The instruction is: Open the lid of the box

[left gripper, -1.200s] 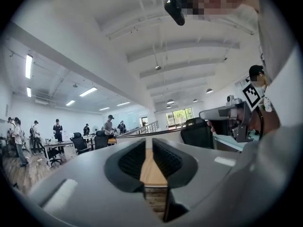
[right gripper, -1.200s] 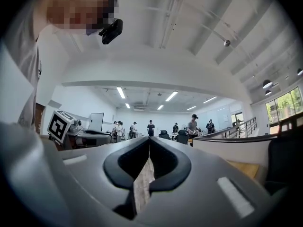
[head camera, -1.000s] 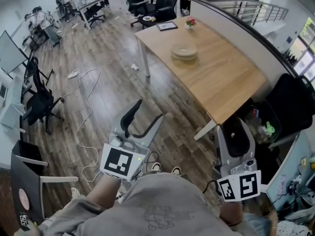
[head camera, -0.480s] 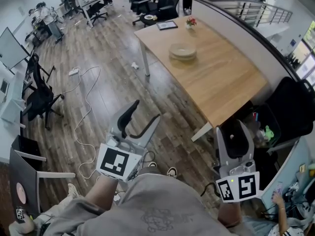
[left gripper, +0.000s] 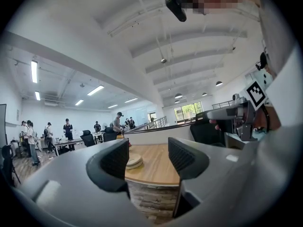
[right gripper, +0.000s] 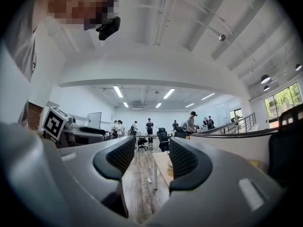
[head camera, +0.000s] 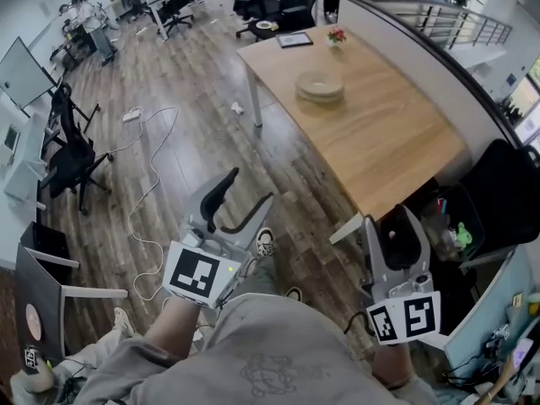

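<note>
A round pale flat container (head camera: 319,87) lies on the wooden table (head camera: 388,150), far ahead of both grippers; in the left gripper view it (left gripper: 134,161) shows small between the jaws, at a distance. I cannot make out a lid on it. My left gripper (head camera: 253,186) hangs over the wooden floor in front of the person's body, open with nothing between its dark pads (left gripper: 115,162). My right gripper (head camera: 395,218) is held near the table's near corner, also open and empty (right gripper: 151,157).
A picture frame (head camera: 294,40) and a small flower pot (head camera: 338,35) stand at the table's far end. A black chair (head camera: 498,184) and a cluttered bin (head camera: 451,222) are at the right. A white cable (head camera: 148,167) trails on the floor; office chairs (head camera: 72,154) stand at the left.
The person has stepped forward, one shoe now showing ahead of the body. Both grippers keep about the same pose, open and empty.
</note>
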`<action>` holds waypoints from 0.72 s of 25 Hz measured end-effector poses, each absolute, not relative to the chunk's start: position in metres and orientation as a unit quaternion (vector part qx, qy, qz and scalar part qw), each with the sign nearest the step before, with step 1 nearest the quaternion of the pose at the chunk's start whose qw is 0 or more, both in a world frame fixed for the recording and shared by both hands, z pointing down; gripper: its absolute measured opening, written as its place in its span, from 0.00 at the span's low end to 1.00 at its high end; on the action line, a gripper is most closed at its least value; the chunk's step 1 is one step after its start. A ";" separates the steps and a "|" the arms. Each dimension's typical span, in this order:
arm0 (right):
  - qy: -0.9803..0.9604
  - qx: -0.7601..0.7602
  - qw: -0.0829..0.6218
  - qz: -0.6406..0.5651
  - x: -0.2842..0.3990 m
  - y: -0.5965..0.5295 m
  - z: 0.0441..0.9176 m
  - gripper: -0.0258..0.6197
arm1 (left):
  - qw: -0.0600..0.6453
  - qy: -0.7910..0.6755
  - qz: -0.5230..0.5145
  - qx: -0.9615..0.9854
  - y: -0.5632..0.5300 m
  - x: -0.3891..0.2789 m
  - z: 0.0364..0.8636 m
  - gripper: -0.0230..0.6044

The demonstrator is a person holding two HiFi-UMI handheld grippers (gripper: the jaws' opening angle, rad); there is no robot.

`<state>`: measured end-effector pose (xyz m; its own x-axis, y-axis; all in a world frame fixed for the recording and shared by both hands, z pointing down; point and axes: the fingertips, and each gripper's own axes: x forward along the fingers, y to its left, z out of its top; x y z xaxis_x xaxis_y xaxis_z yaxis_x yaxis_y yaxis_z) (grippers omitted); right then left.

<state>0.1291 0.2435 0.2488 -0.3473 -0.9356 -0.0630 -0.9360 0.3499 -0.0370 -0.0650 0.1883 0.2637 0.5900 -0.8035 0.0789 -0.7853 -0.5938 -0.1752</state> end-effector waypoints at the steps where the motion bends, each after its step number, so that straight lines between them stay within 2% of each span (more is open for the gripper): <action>1: 0.822 -0.569 0.035 0.003 0.128 0.237 0.250 0.37 | 0.060 0.447 -0.075 -0.889 0.183 -0.066 0.265 0.45; 18: 0.827 -0.562 -0.014 -0.025 0.088 0.028 0.266 0.37 | 0.034 0.431 -0.083 -0.898 -0.020 -0.105 0.283 0.45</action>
<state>0.0876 0.0277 0.2664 -0.3683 -0.9283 0.0510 -0.9297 0.3675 -0.0254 -0.1048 -0.0196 0.2829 0.6148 -0.7796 0.1192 -0.7683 -0.6262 -0.1330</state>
